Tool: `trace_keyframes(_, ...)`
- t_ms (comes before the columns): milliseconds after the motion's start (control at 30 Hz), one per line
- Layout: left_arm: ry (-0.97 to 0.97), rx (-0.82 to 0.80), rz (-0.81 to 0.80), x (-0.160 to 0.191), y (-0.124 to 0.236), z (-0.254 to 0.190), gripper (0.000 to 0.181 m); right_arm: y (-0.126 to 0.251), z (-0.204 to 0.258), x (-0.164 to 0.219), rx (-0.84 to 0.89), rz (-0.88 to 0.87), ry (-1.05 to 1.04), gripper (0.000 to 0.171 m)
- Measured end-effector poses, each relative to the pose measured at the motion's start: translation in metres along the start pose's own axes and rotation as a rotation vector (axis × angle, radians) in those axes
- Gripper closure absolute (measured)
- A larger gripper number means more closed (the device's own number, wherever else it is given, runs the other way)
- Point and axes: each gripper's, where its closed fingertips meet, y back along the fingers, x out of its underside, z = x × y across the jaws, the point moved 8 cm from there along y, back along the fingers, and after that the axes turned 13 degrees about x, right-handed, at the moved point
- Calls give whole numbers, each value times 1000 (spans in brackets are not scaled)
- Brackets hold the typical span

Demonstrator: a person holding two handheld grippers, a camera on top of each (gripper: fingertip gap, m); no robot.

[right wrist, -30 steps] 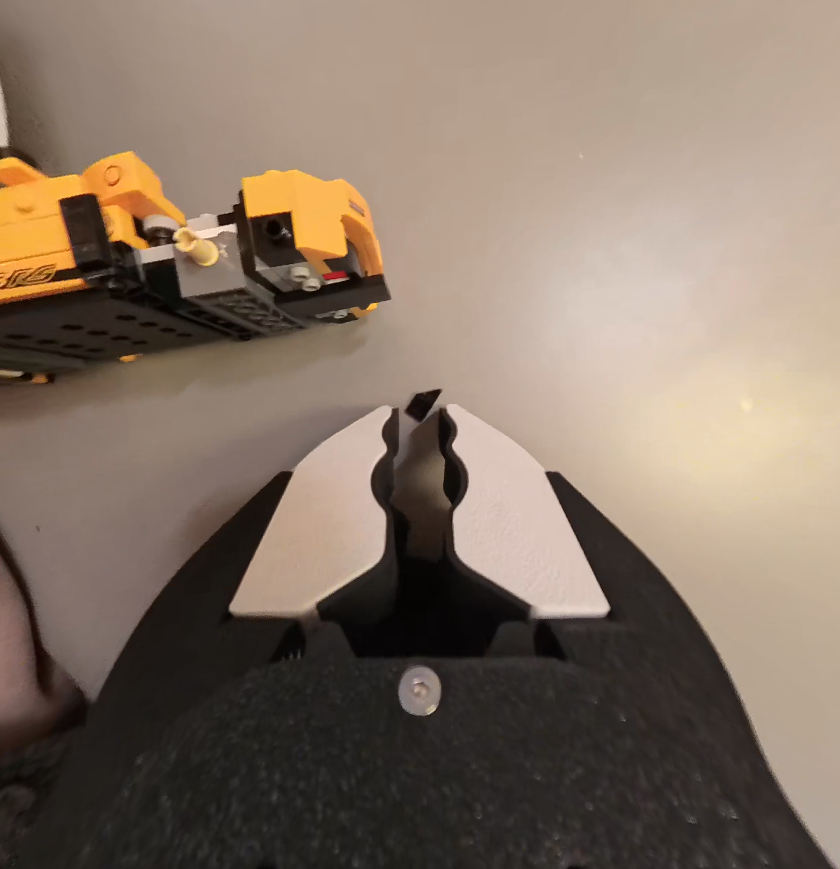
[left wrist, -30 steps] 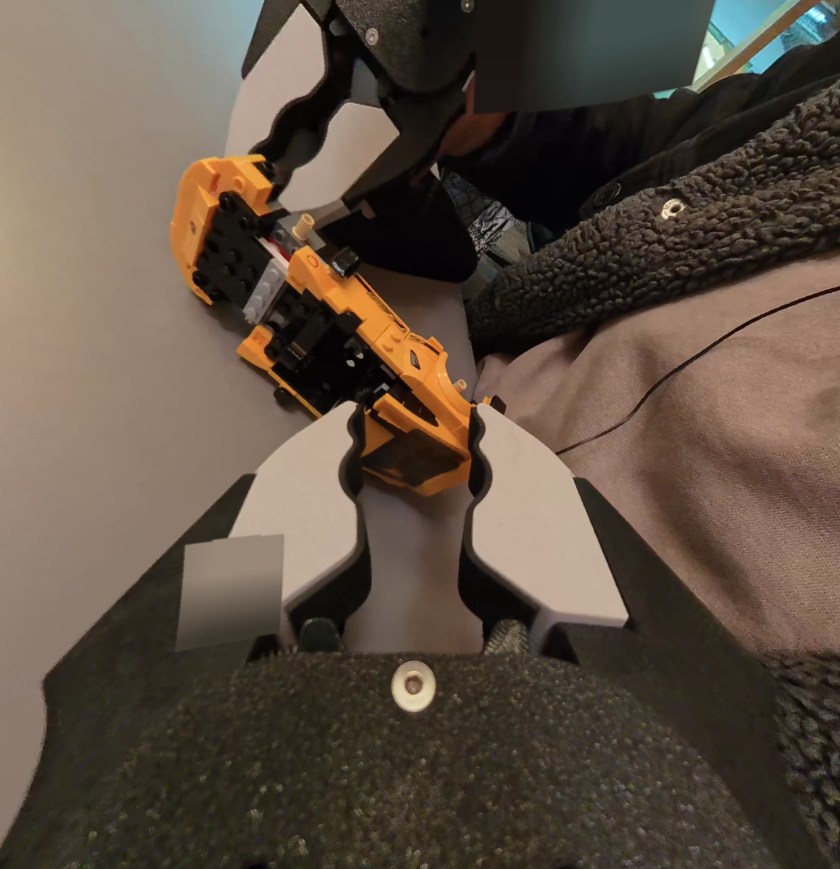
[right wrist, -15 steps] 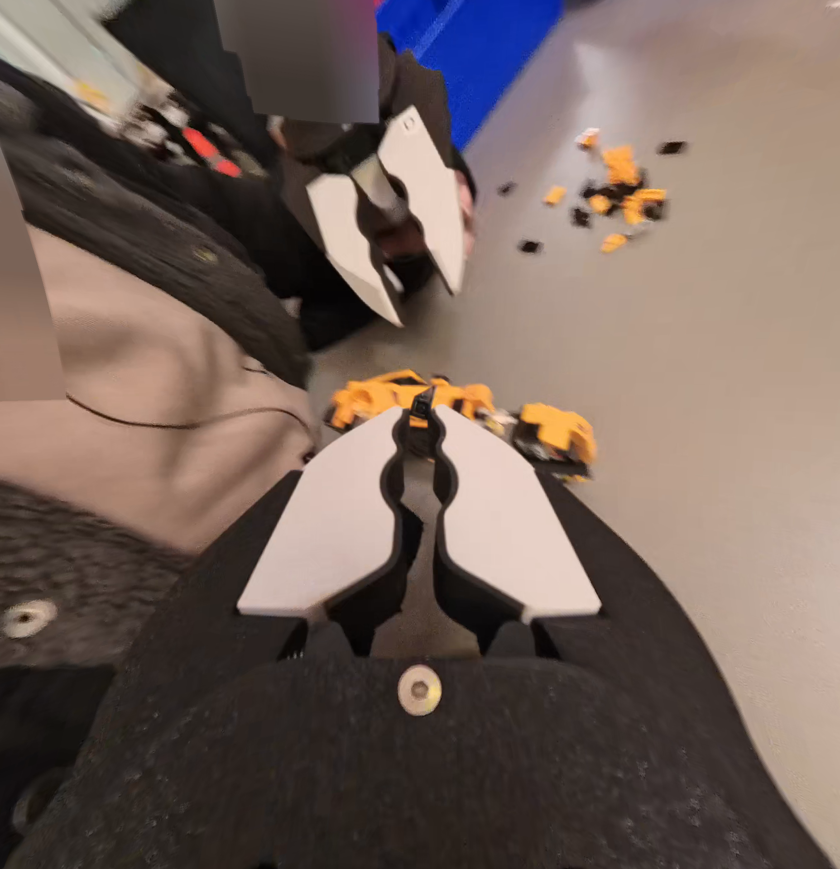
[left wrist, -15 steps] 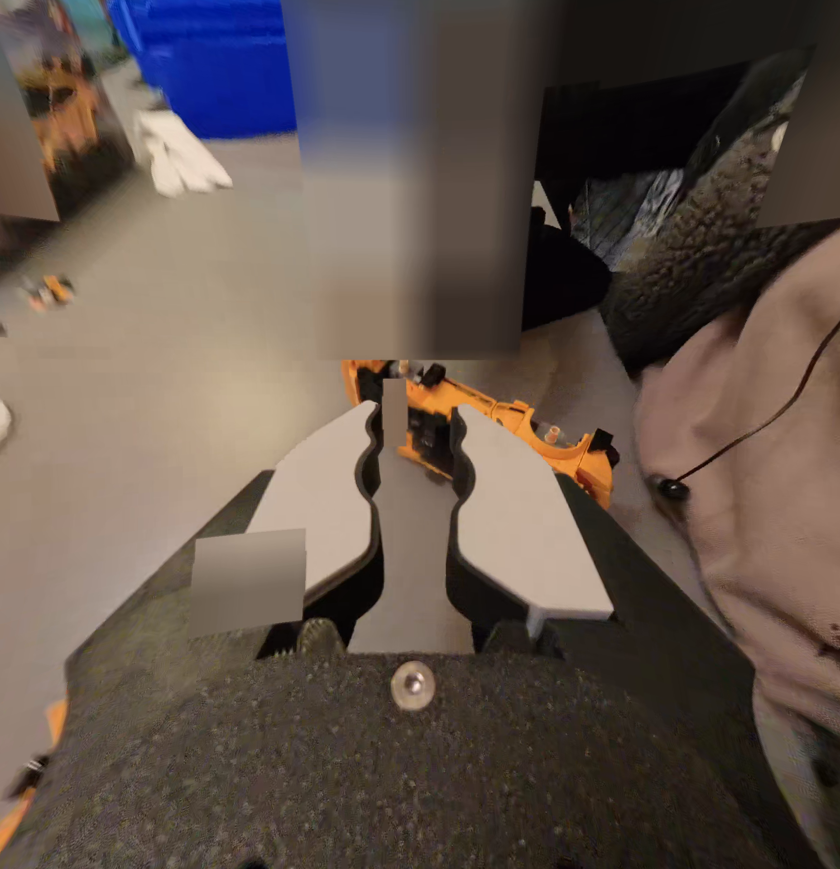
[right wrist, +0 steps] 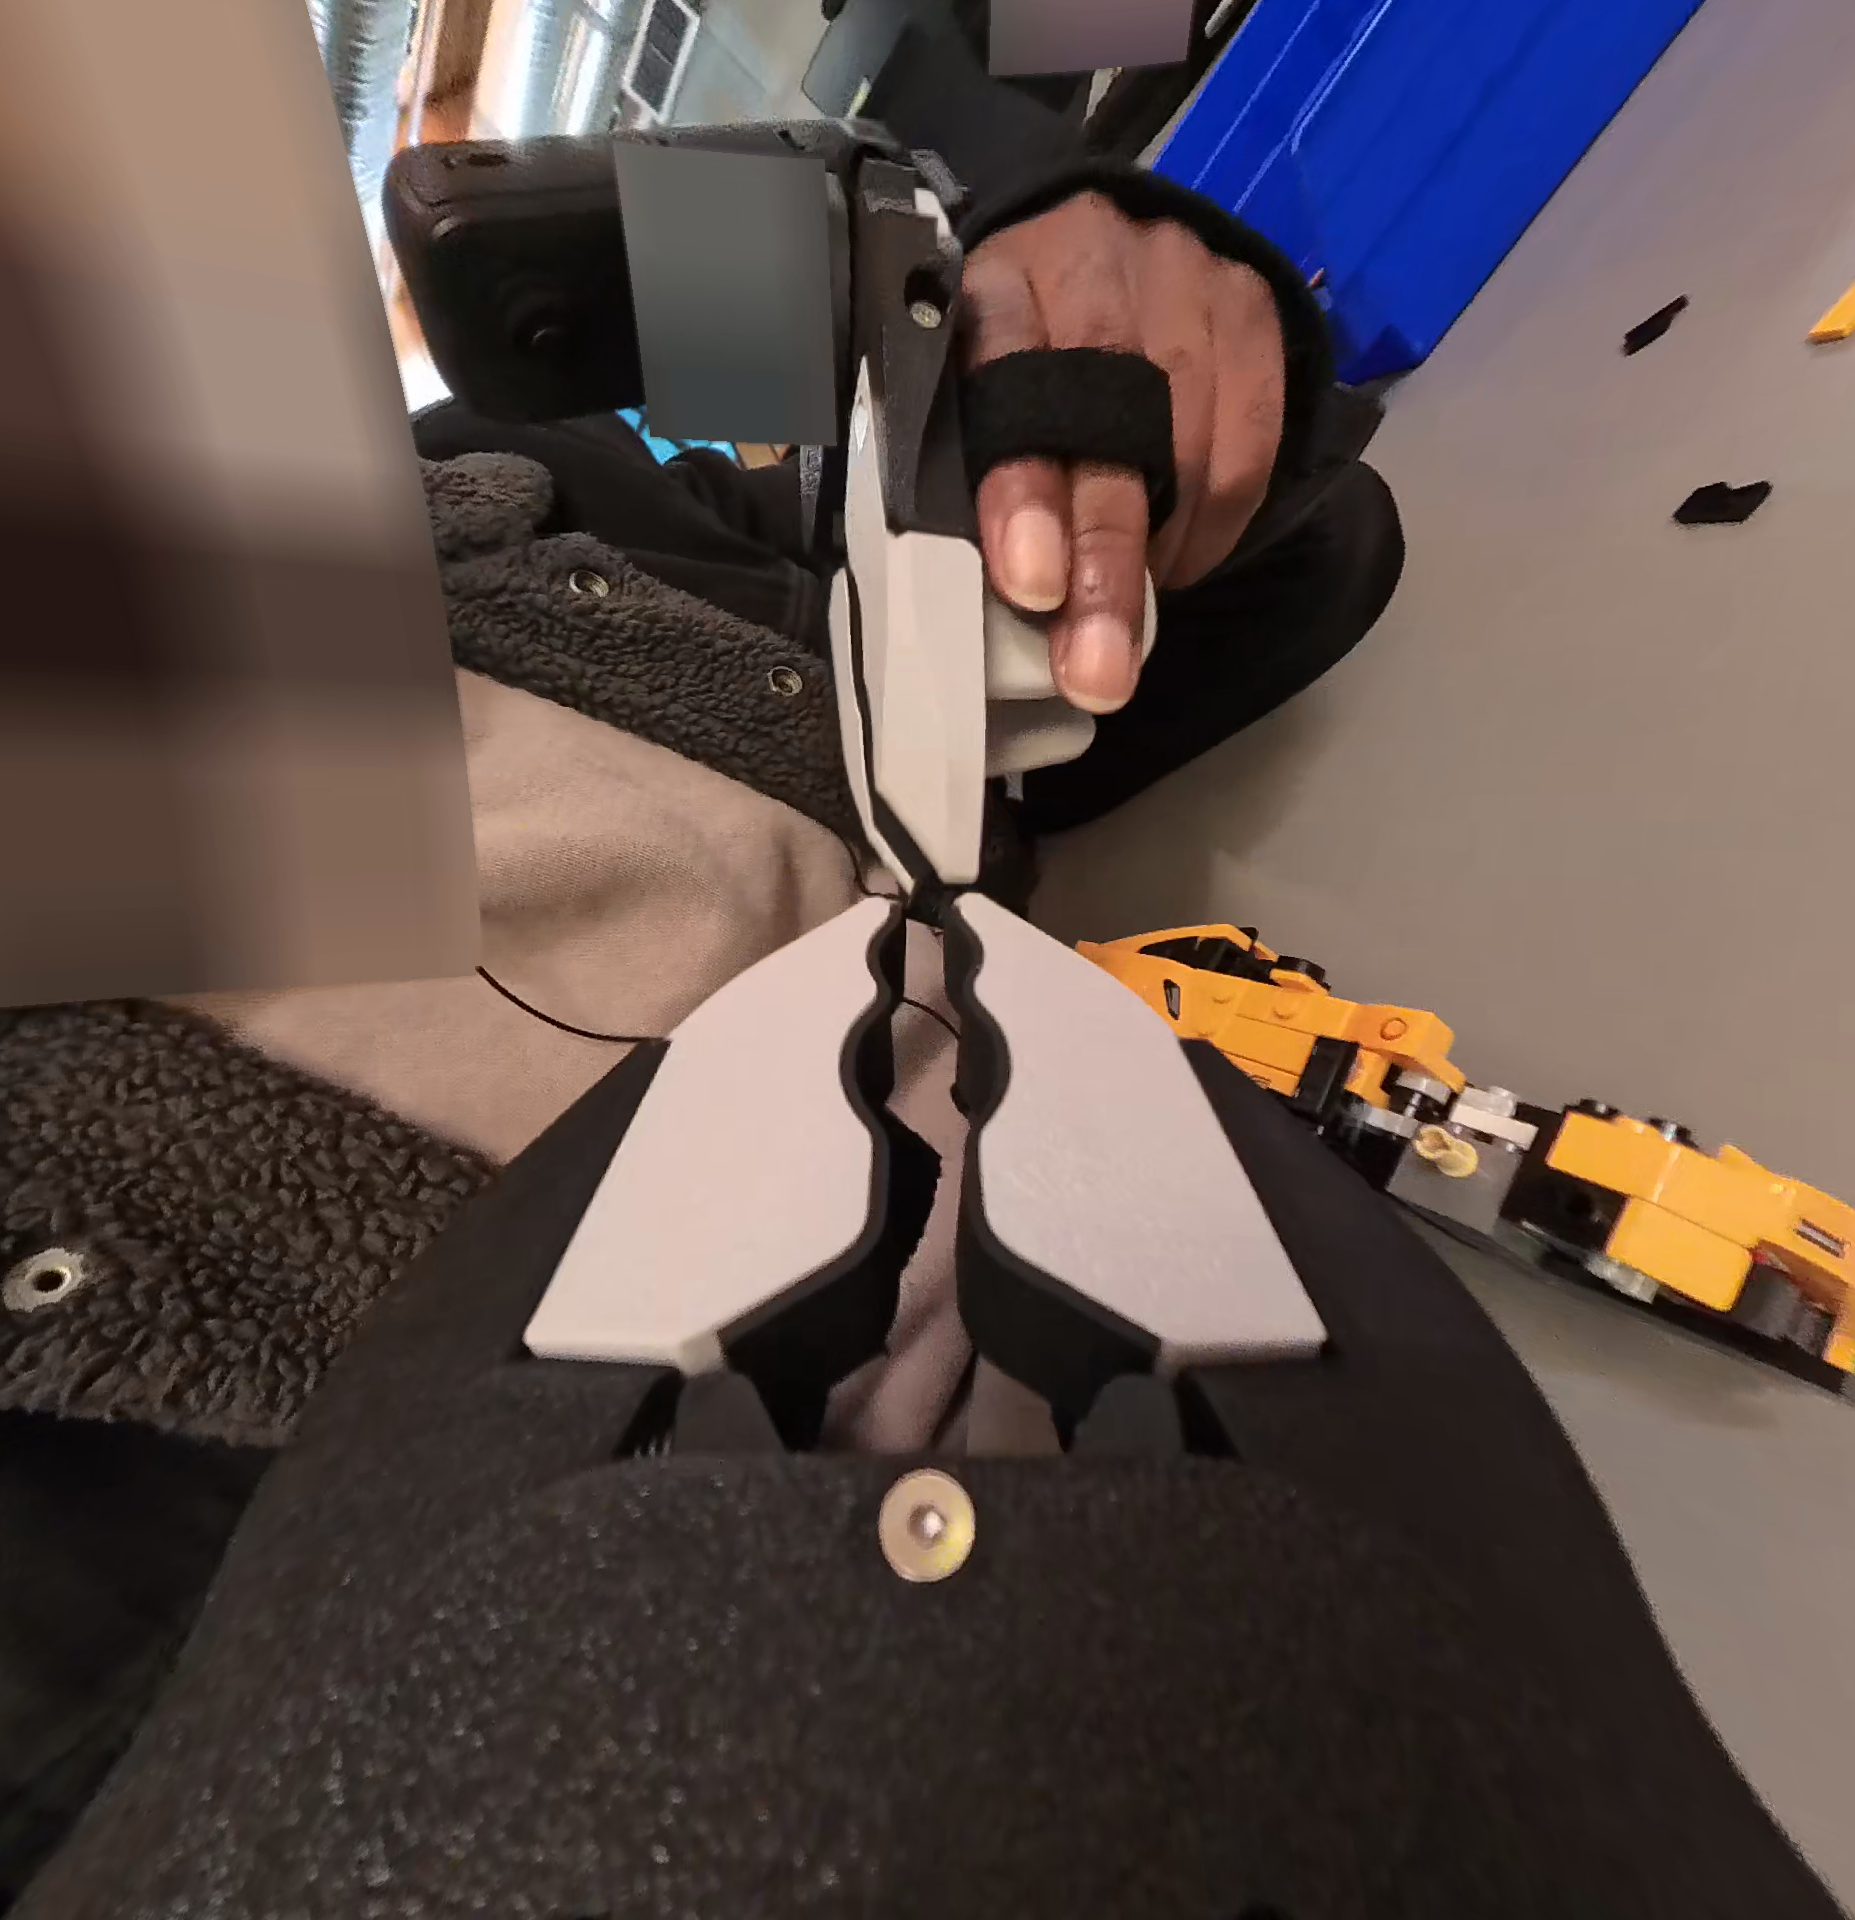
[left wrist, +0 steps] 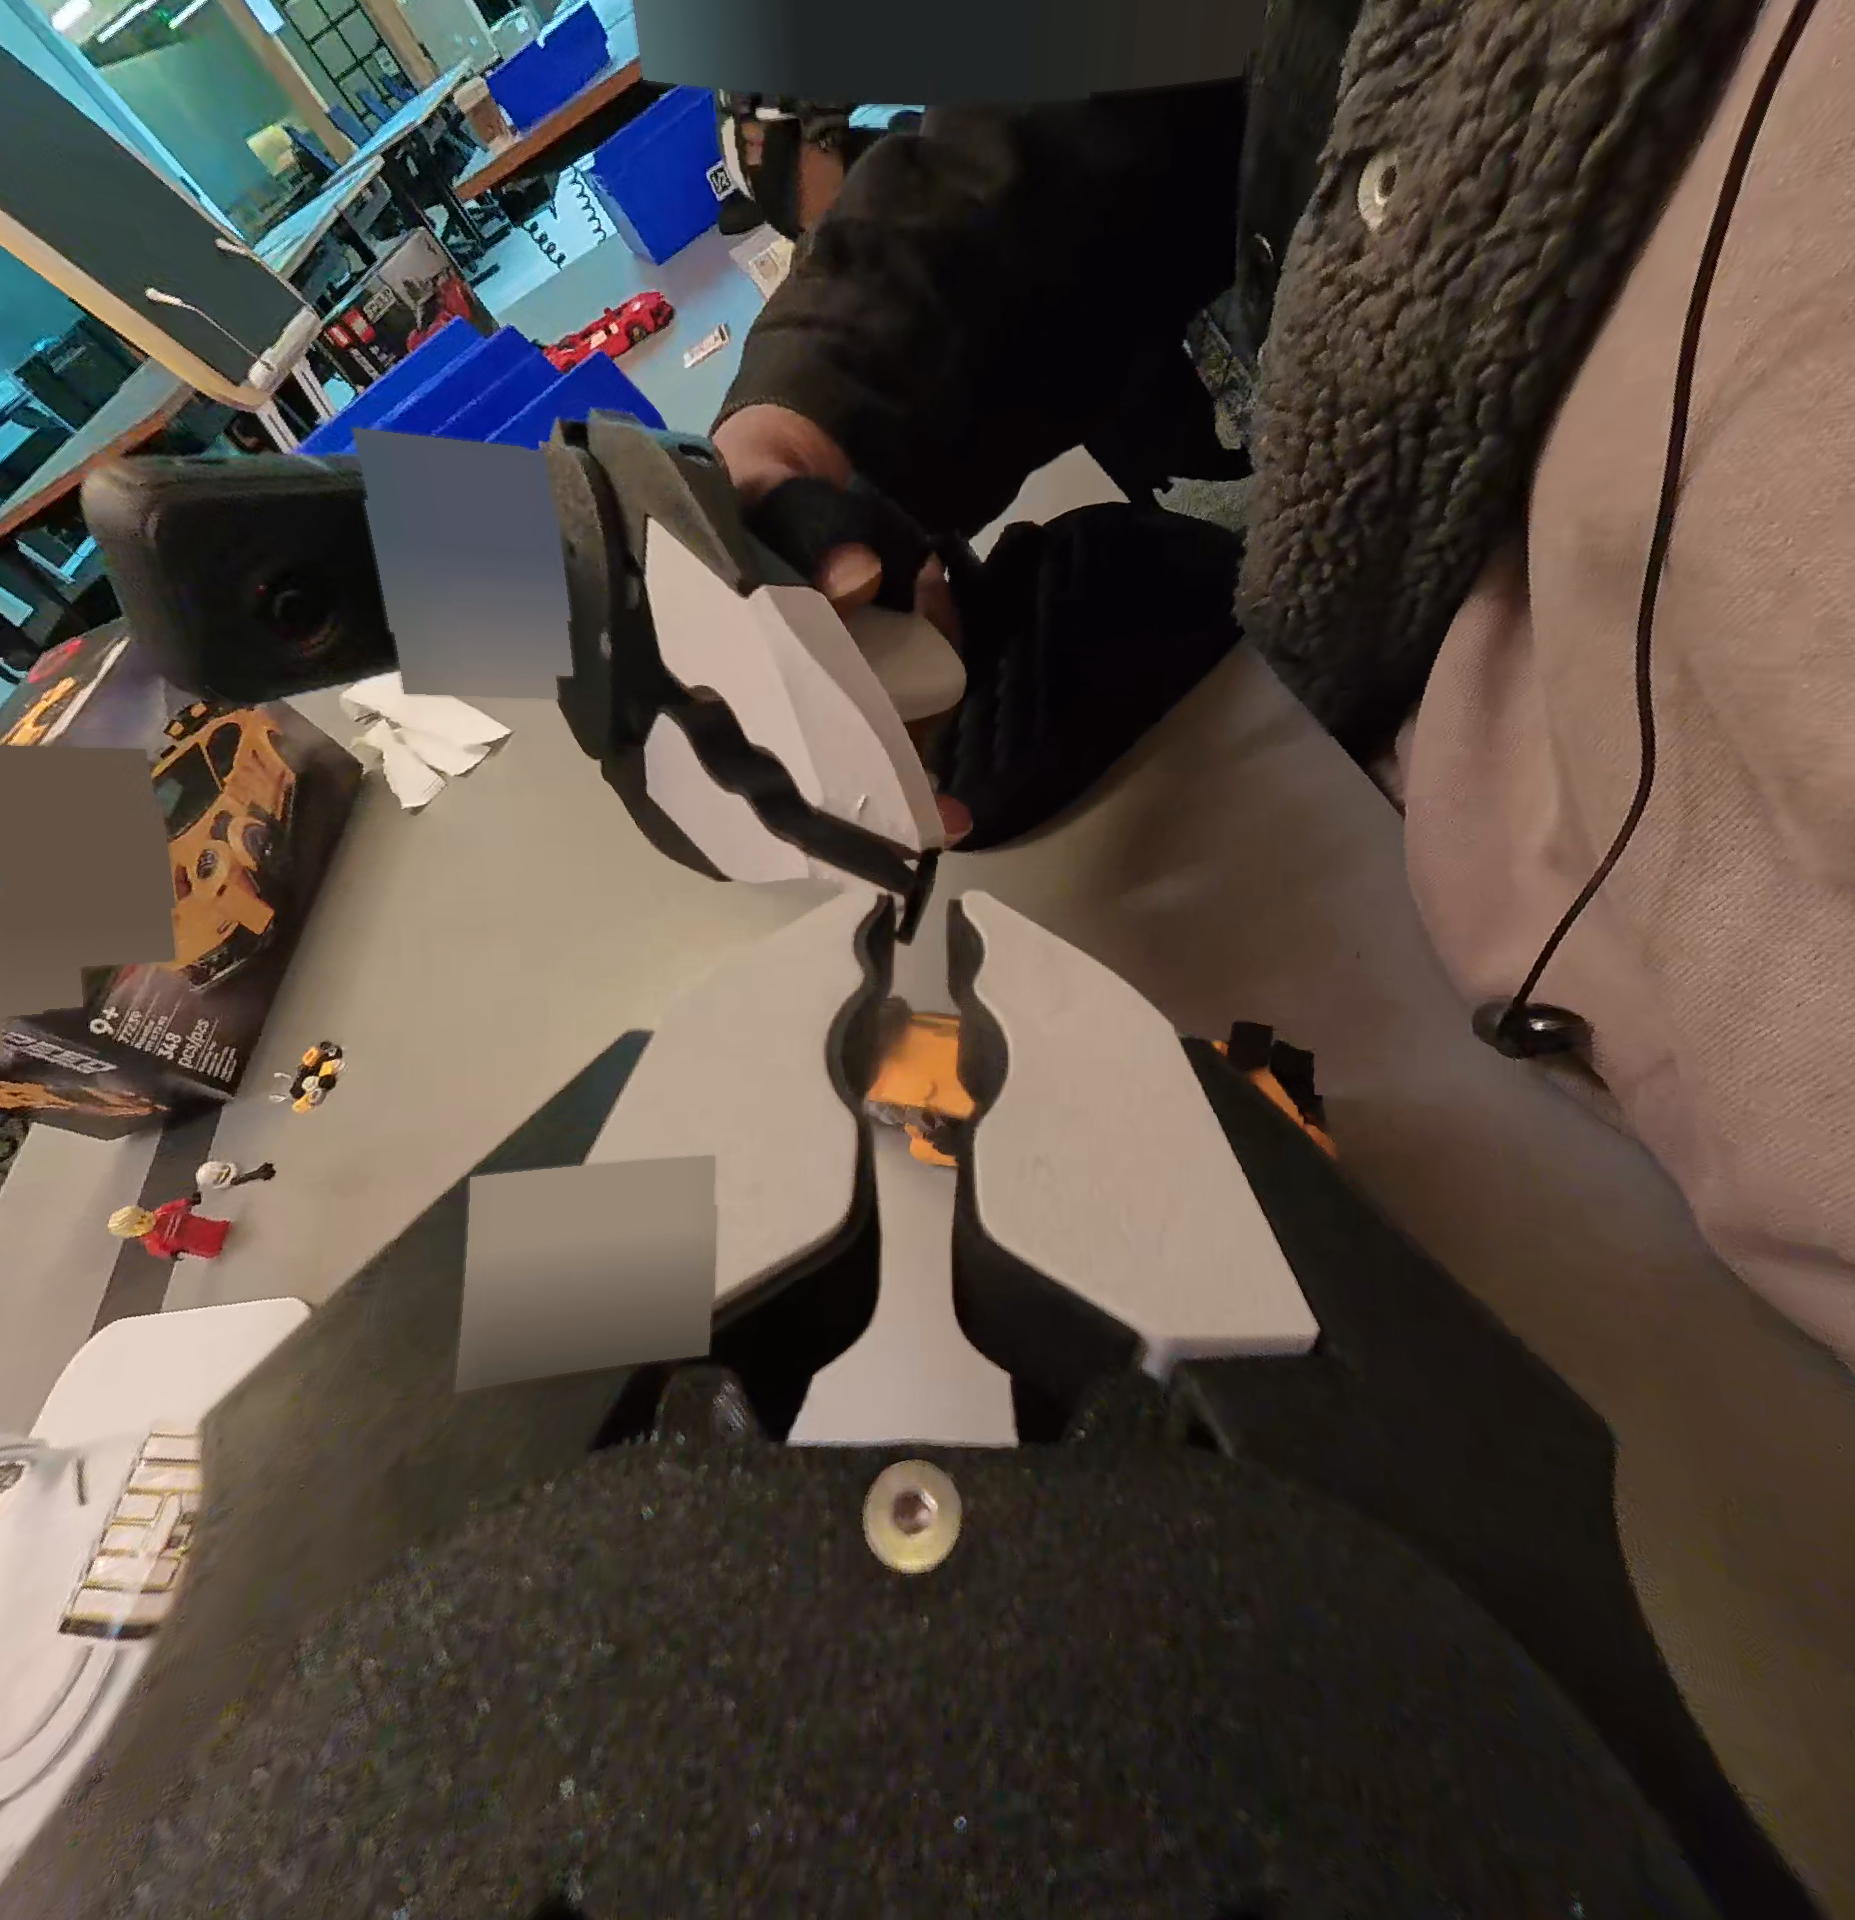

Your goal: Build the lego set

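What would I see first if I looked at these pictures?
First, the two tools meeting tip to tip: the right gripper pinches a small black piece right at the fingers of the left gripper. Next, the bright orange toy car, lying unfinished on the grey table at the right of the right wrist view. A box picturing an orange car stands far left in the left wrist view.

Orange and black everywhere

The lego car (right wrist: 1422, 1091) is showing orange with black bits, the bins (right wrist: 1422, 156) are looking solid blue.
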Motion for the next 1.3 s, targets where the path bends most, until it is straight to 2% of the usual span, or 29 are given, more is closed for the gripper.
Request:
trace_keyframes(33, 3, -1, 5, 0, 0, 0, 177, 0, 0, 0, -9, 3, -2, 165)
trace_keyframes(133, 77, -3, 0, 1, 0, 1, 178, 1, -2, 0, -10, -20, -17, 165)
trace_keyframes(233, 333, 13, -53, 9, 0, 11, 178, 8, -5, -3, 80, -107, 49, 168)
trace_keyframes(300, 586, 104, -163, 17, 2, 19, 178, 16, 2, -5, 188, -190, 220, 164)
trace_keyframes(400, 910, 274, -326, 28, 5, 29, 179, 20, 14, -1, 481, -206, 597, 152)
trace_keyframes(467, 1043, 351, -399, 34, 2, 35, 179, 17, 22, 2, 638, -204, 808, 151)
trace_keyframes(600, 1214, 468, -458, 41, -8, 42, 179, 4, 30, 7, 780, -92, 1041, 151)
trace_keyframes(800, 1277, 492, -413, 45, -17, 49, 179, 3, 24, 7, 856, 12, 1072, 162)
trace_keyframes(1033, 1305, 482, -410, 52, -20, 56, 178, 5, 15, 4, 881, 48, 994, 164)
trace_keyframes(1133, 1221, 429, -441, 54, -12, 61, 166, 14, 8, 3, 898, 38, 856, 164)
trace_keyframes(1300, 1011, 204, -259, 76, -4, 68, 163, 33, -13, 6, 943, 43, 540, 164)
